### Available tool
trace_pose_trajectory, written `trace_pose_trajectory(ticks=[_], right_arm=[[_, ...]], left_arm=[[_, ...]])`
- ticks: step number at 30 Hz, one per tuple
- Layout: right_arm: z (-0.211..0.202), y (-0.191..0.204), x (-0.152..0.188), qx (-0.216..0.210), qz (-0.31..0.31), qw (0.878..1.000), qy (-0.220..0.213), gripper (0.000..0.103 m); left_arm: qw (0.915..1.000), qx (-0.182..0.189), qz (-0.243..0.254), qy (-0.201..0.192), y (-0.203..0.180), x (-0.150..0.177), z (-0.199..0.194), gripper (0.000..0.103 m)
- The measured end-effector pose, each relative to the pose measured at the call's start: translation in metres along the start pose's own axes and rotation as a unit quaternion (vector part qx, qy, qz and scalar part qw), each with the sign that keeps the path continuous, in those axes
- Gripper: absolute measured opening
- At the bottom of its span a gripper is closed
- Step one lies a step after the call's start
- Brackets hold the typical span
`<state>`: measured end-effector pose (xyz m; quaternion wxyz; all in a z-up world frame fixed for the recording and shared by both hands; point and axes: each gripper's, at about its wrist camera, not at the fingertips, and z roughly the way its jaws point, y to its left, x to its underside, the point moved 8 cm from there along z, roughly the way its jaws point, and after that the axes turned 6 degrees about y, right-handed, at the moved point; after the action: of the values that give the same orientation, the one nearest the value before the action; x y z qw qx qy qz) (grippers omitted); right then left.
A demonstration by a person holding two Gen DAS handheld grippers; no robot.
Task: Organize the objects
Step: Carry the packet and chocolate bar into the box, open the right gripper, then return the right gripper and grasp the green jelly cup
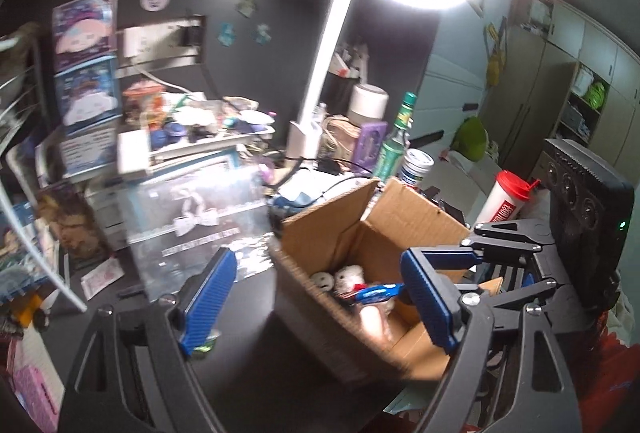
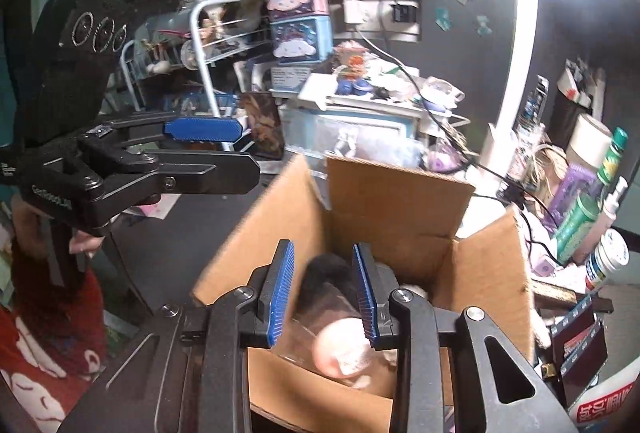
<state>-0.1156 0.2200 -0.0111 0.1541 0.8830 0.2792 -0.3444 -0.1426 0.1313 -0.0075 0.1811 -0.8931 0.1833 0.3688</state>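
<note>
An open cardboard box [image 1: 404, 225] stands on the dark desk; it also shows in the right wrist view [image 2: 400, 201]. Small plush toys [image 1: 344, 279] and a blue wrapped item [image 1: 378, 291] lie in it. My left gripper [image 1: 320, 297] is open and empty over the box's left wall. My right gripper [image 2: 324, 293] hangs over the box's inside with its jaws apart. A clear tube with a dark top and a pink end [image 2: 336, 325] lies blurred between and below its fingers; I cannot tell whether they touch it. The left gripper [image 2: 208, 145] shows at the left of the right wrist view.
The back of the desk is crowded: stacked tins [image 2: 298, 17], a white organiser [image 2: 360, 113], a clear bag [image 1: 192, 217], a lamp post [image 1: 324, 65], green bottles [image 2: 584, 209], a white jar [image 2: 608, 261], a red-lidded cup [image 1: 506, 201], cables [image 2: 480, 161].
</note>
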Motion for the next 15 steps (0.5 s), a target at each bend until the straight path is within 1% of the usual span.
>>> trace_pose_trajectory(ticks=[3,6,11,15], right_arm=[[0.005,0.032,-0.011,-0.014,-0.021,1.0,-0.006,0.026],[0.017,0.063,-0.018,-0.029,-0.041,0.999,-0.003,0.026],[0.054,0.12,-0.02,-0.063,-0.068,0.995,0.022,0.026],[0.09,0.151,-0.013,-0.102,-0.058,0.991,0.056,0.029]], left_arm=[[0.9997,-0.015,-0.012,-0.012,0.022,0.011,-0.018,0.084],[0.9989,-0.032,-0.026,-0.019,0.047,0.025,-0.034,0.084],[0.9964,-0.059,-0.056,-0.024,0.093,0.056,-0.055,0.084],[0.9938,-0.074,-0.082,-0.016,0.127,0.086,-0.061,0.084]])
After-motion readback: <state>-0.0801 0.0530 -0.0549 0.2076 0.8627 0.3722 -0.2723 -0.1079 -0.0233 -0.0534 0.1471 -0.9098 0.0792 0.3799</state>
